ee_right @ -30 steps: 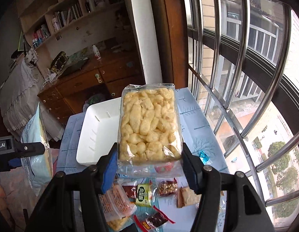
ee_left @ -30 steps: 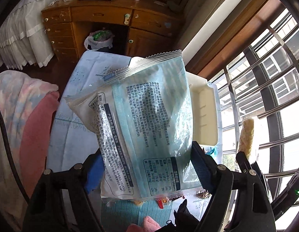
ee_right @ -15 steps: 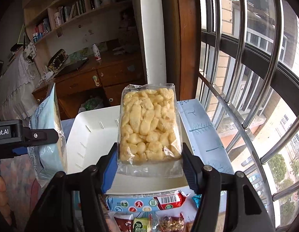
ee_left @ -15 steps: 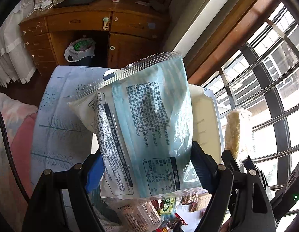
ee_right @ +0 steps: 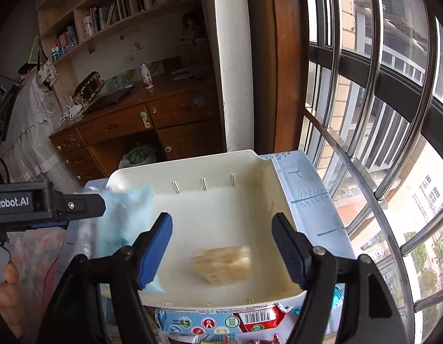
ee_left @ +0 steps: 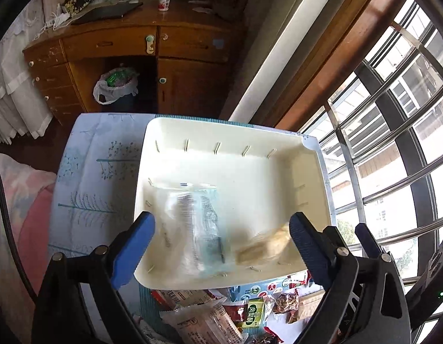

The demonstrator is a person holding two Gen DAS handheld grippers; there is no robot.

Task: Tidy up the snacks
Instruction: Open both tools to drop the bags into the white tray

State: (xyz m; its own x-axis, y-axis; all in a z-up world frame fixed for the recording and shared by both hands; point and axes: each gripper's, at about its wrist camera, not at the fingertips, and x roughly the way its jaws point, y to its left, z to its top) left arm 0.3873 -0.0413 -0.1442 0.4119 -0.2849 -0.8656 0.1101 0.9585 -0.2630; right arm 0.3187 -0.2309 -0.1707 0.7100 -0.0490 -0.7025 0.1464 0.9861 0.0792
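Snacks are landing in the white tray (ee_left: 232,134), which sits on a pale blue tablecloth (ee_left: 86,189) printed with trees. On the left side of the tray, a light blue bag (ee_left: 198,223) shows as a blur between the fingers of the left gripper (ee_left: 221,246); its jaws have just been opening and now stand wide apart, the blue pads clear of the bag. In the right wrist view the same bag (ee_right: 126,215) is smeared just below the tip of the left gripper (ee_right: 78,205), over the tray's left edge. To its right, a clear pack of yellow puffs (ee_right: 222,263) is blurred over the tray floor, in front of the right gripper (ee_right: 221,249), whose jaws have also just been opening and stand apart with nothing pressed between them. The left wrist view shows that pack (ee_left: 267,246) near the tray's right front corner, partly behind the finger. Whether either packet already rests on the tray floor cannot be told through the blur. A heap of small wrapped snacks (ee_left: 235,312) lies on the cloth just in front of the tray. Far right, window bars (ee_right: 373,91) curve past the table edge.
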